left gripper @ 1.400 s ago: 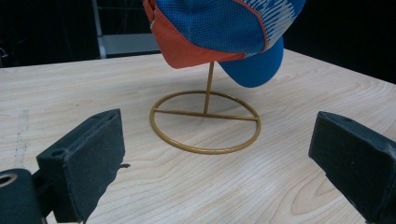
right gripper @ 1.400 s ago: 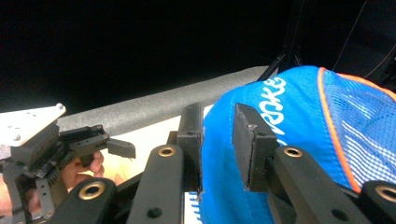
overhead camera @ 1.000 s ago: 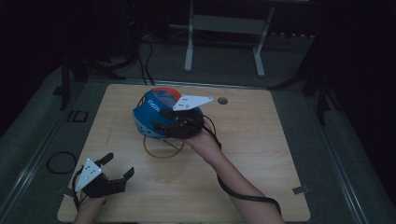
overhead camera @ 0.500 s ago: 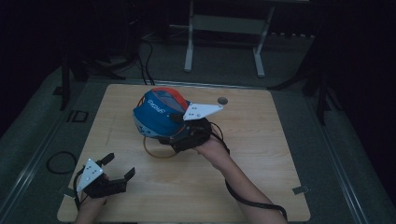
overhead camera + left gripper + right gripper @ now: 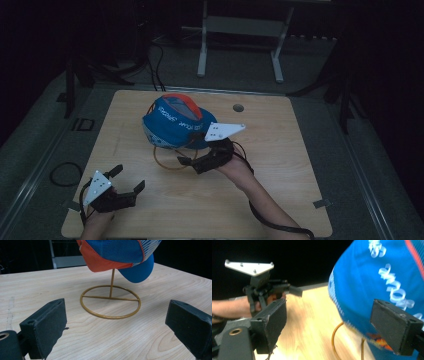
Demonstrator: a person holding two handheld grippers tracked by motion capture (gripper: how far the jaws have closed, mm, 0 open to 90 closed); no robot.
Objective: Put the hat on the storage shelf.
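The right gripper [image 5: 192, 159] has let go of the cap [image 5: 177, 122] and drawn nearer, jaws just opened wide, empty. The left gripper [image 5: 129, 181] stays open, empty. The cap hides most of the stand [image 5: 165, 161].

Beyond my tongs, the light wooden table [image 5: 300, 165] has a small round hole [image 5: 238, 107] near its far edge. Farther off, a pale metal stand frame [image 5: 240, 30] rests on grey floor, dark cables [image 5: 155, 55] beside it.

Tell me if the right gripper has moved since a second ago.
Yes. The right gripper has drawn back from the cap toward the table's near edge, and its fingers have just opened with nothing between them.
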